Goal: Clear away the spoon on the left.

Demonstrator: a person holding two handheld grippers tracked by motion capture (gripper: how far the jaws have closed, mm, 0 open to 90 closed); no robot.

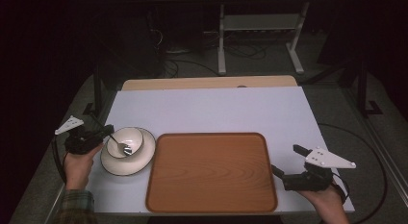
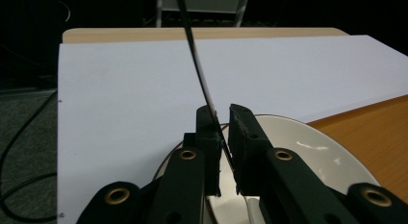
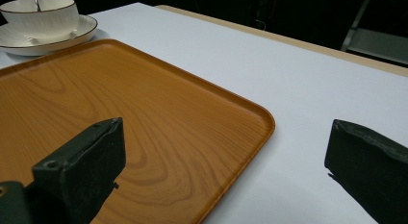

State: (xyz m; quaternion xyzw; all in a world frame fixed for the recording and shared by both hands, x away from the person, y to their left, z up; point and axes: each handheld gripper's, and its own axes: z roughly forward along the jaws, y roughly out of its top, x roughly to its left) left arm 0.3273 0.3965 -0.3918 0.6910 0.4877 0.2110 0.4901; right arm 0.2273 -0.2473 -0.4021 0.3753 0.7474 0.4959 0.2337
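A white bowl stands on a white plate at the table's left, just left of an empty wooden tray. A metal spoon rests with its head in the bowl. My left gripper is shut on the spoon's handle, which runs up between the jaws in the left gripper view, above the plate. My right gripper is open at the tray's right edge, holding nothing. In the right gripper view its jaws straddle the tray's corner; the bowl sits far off.
The white table surface has free room behind the tray. A wooden strip runs along its far edge. Beyond it are a metal stand and cables on the dark floor. A cable loops at the right.
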